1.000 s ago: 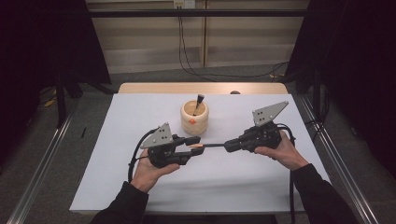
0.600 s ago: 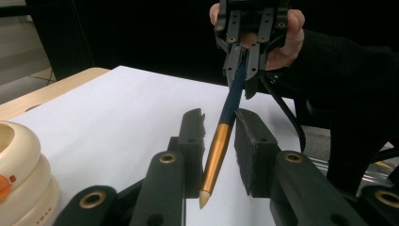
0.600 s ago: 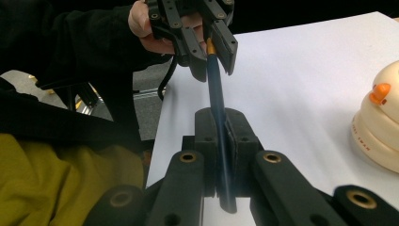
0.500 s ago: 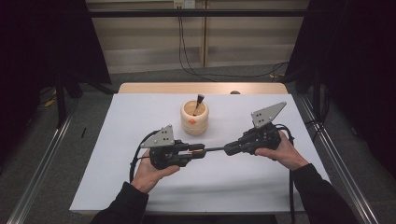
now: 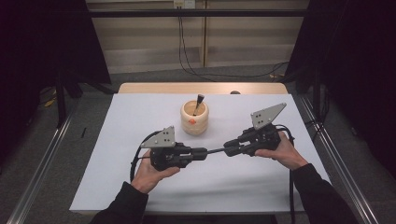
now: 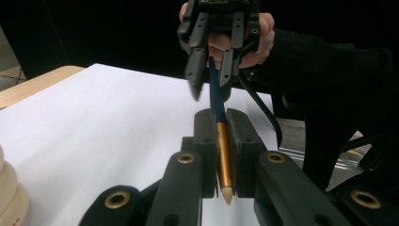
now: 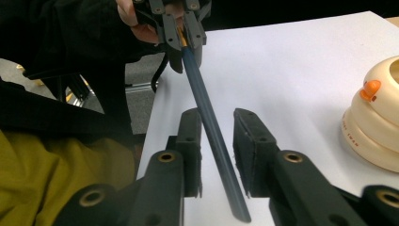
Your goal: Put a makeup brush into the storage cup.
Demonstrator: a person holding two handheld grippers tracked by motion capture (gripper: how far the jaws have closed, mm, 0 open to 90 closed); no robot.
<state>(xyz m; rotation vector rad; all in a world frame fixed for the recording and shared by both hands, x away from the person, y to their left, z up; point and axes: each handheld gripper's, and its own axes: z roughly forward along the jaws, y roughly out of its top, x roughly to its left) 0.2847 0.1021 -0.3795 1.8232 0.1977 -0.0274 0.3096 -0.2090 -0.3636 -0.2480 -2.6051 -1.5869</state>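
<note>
a dark blue pen (image 5: 215, 150) (gold at one end) spans mid-frame between both grippers. the left gripper (image 6: 221, 141) pinches its gold end; the right gripper (image 7: 216, 141) has jaws spread around the shaft. a cream holder (image 5: 194, 117) stands above, on the white table (image 5: 121, 121).

There are two grippers, the left one (image 5: 201, 152) and the right one (image 5: 229, 147); two hands, left (image 5: 150, 171) and right (image 5: 280, 151); one pen (image 5: 215, 150) between them; one holder (image 5: 194, 117) with one brush (image 5: 199, 100); one table (image 5: 116, 140).
</note>
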